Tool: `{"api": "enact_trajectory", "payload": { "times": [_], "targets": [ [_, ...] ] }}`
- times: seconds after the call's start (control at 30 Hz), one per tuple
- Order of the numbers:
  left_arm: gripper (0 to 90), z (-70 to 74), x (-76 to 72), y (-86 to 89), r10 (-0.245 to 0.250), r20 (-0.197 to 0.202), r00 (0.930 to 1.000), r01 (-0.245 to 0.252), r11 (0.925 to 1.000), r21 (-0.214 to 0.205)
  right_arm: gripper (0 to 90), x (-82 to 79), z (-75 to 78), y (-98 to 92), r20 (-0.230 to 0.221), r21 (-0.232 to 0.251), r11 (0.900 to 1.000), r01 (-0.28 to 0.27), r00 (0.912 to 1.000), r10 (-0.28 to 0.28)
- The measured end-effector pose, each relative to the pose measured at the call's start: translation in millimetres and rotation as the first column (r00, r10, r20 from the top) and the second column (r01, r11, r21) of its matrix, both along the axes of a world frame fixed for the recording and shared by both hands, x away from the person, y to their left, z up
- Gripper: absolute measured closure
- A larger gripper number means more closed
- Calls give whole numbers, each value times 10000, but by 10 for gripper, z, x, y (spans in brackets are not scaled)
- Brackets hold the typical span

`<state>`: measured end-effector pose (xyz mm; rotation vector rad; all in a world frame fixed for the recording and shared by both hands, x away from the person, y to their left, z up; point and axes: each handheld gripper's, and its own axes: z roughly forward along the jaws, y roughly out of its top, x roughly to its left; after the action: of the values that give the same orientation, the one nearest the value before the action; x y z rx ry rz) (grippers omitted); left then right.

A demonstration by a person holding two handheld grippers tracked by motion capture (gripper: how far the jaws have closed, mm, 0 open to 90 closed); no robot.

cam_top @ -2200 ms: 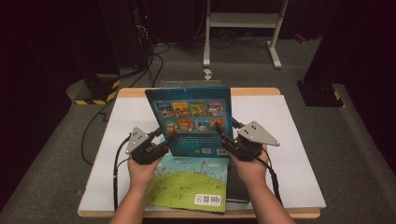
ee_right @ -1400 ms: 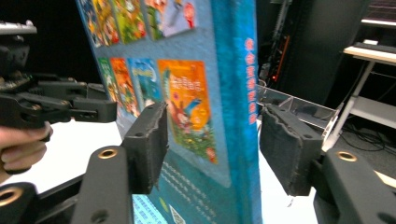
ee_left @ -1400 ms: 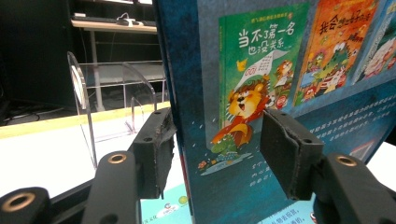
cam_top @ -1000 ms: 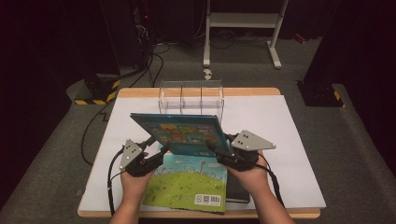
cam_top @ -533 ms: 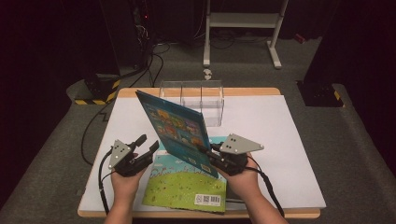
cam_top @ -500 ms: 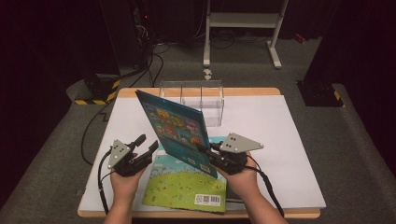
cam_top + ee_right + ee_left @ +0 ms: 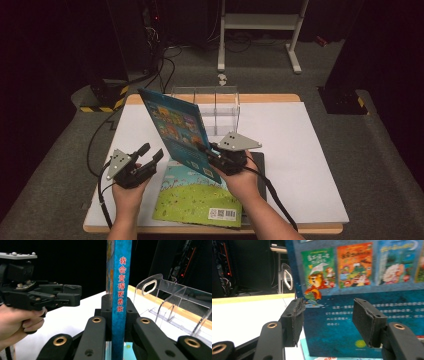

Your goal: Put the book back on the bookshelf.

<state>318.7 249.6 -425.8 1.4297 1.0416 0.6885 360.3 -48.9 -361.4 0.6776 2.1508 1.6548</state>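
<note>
Book (image 7: 175,132) now upright, left tongs (image 7: 150,156) released.

The blue book (image 7: 176,131) stands upright, its spine squeezed between the right fingers (image 7: 106,307). Its back cover with small coloured pictures faces the open left fingers (image 7: 294,320), apart from them.

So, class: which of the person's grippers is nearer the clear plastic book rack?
Right. The right gripper, clamping the blue book, sits just before the rack; the left gripper hangs open, farther back.
</note>
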Motion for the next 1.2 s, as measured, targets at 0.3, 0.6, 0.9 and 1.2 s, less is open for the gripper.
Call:
{"api": "enact_trajectory", "payload": {
  "times": [0.3,0.6,0.9,1.2],
  "targets": [
    [422,15,-7,3,-8,-22,10000,8,10000,-47,830,119,-73,189,11,90,9997,242,9997,-242],
    [351,158,-79,-108,-419,459,9981,425,9990,-133,825,149,-223,243,-109,4,9999,146,9998,-146],
    [258,309,-100,-327,-1300,637,9895,1340,9890,-624,823,140,-228,246,-45,2,9999,118,9999,-118],
    [207,575,5,-494,-1787,833,9804,1835,9816,-536,819,129,-230,247,-101,18,9999,115,9999,-115]
  ]
}}
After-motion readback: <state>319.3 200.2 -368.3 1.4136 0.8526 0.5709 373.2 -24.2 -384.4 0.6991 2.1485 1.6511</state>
